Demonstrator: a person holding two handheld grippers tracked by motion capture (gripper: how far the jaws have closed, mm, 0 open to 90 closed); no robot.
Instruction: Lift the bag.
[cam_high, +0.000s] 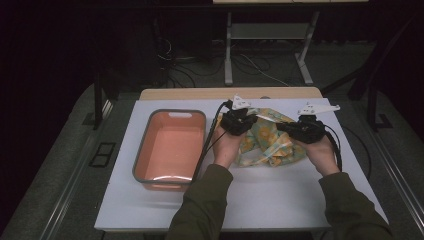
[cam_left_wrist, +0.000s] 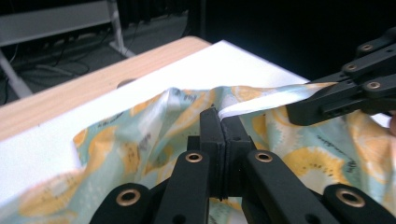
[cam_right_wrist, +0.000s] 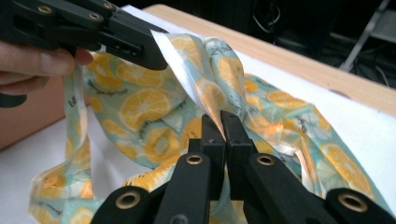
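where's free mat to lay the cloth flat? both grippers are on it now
Barest: the near strip of the white mat, between the forearms and its front edge. Some room right of the right hand-held gripper. Crowded: the orange tub takes the left side, and the fruit-print cloth with the left hand-held gripper sits mid-far.

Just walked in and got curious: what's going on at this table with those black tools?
A person holds a gripper in each hand. The left gripper and the right gripper are both clamped on the edge of a lemon-print cloth, lifting it off the white table. An orange tub sits to the left with nothing in it.
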